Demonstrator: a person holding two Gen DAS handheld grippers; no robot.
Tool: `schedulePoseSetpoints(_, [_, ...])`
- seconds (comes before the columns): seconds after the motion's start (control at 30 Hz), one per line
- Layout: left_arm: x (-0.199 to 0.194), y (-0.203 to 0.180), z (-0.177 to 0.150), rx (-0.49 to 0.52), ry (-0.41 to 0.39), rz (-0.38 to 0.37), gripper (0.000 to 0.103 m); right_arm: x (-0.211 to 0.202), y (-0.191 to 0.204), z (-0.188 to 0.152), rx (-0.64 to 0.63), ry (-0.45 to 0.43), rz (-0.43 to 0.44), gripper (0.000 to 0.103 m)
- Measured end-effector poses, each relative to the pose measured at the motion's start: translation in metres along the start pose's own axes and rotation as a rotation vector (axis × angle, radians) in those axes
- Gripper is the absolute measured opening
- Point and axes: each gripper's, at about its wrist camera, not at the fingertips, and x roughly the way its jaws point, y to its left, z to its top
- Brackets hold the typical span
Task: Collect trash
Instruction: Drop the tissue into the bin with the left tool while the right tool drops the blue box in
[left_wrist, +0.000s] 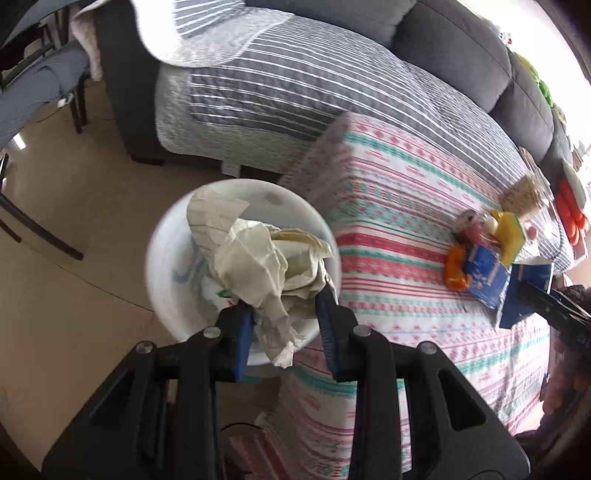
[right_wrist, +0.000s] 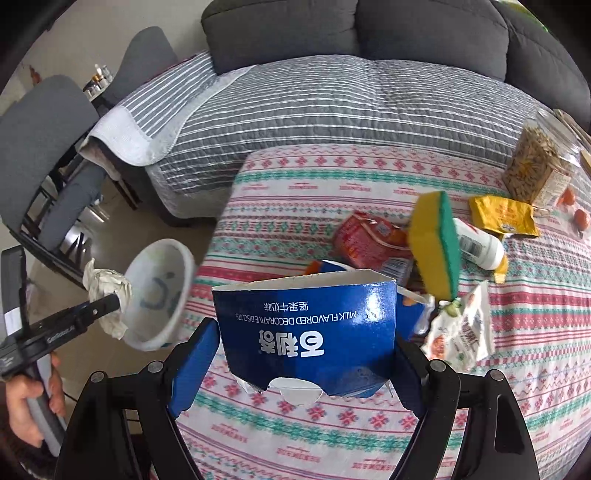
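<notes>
My left gripper (left_wrist: 284, 299) is shut on a crumpled wad of cream paper (left_wrist: 258, 266). It hangs over the open mouth of a white bin (left_wrist: 166, 258) on the floor beside the table. The right wrist view shows the same paper (right_wrist: 107, 291) at the rim of the bin (right_wrist: 159, 291). My right gripper (right_wrist: 304, 332) holds a torn blue biscuit box (right_wrist: 306, 321) by its two sides, jaws wide, just above the patterned tablecloth (right_wrist: 332, 428).
Behind the box lie a red packet (right_wrist: 369, 240), a yellow-green sponge (right_wrist: 436, 243), a white bottle (right_wrist: 480, 247), a yellow packet (right_wrist: 502, 216), a white wrapper (right_wrist: 461, 332) and a seed jar (right_wrist: 535, 166). A striped-covered sofa (right_wrist: 332, 107) stands beyond. Chairs (right_wrist: 40, 122) stand at left.
</notes>
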Motion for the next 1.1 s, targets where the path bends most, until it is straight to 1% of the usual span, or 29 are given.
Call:
schedulePoseSetpoints(0.13, [-0.004, 0.017, 0.005, -0.014, -0.028, 0.016, 0.035, 0.007, 0.017, 0.006, -0.008, 0.004, 0.009, 0.086])
schedulePoseSetpoints(0.17, [-0.005, 0.02, 0.006, -0.013, -0.033, 0.022, 0.038, 0.009, 0.02, 0.007, -0.008, 0.006, 0.012, 0.086])
schedulePoseSetpoints(0.2, [-0.006, 0.023, 0.007, -0.011, -0.035, 0.031, 0.05, 0.012, 0.026, 0.008, -0.007, 0.01, 0.02, 0.086])
schedulePoseSetpoints(0.23, [-0.007, 0.026, 0.008, -0.015, -0.026, 0.045, 0.058, 0.015, 0.03, 0.01, -0.008, 0.014, 0.024, 0.086])
schedulePoseSetpoints(0.27, [-0.009, 0.029, 0.009, -0.025, -0.027, 0.059, 0.072, 0.018, 0.036, 0.011, -0.01, 0.018, 0.029, 0.086])
schedulePoseSetpoints(0.3, [-0.012, 0.032, 0.008, -0.04, -0.035, 0.072, 0.081, 0.021, 0.039, 0.012, -0.013, 0.02, 0.031, 0.086])
schedulePoseSetpoints(0.4, [-0.022, 0.042, 0.007, -0.05, -0.053, 0.094, 0.082, 0.03, 0.057, 0.016, -0.022, 0.031, 0.044, 0.086])
schedulePoseSetpoints(0.47, [-0.027, 0.052, 0.004, -0.056, -0.057, 0.128, 0.083, 0.036, 0.069, 0.018, -0.028, 0.039, 0.052, 0.086])
schedulePoseSetpoints(0.63, [-0.029, 0.08, -0.003, -0.102, -0.036, 0.169, 0.085, 0.055, 0.102, 0.022, -0.053, 0.061, 0.068, 0.087])
schedulePoseSetpoints(0.8, [-0.033, 0.098, -0.01, -0.115, -0.032, 0.204, 0.086, 0.077, 0.138, 0.025, -0.08, 0.09, 0.089, 0.088])
schedulePoseSetpoints(1.0, [-0.04, 0.117, -0.017, -0.143, -0.027, 0.215, 0.086, 0.102, 0.175, 0.029, -0.112, 0.111, 0.104, 0.089])
schedulePoseSetpoints(1.1, [-0.042, 0.122, -0.018, -0.153, -0.027, 0.213, 0.086, 0.107, 0.186, 0.03, -0.121, 0.109, 0.104, 0.091])
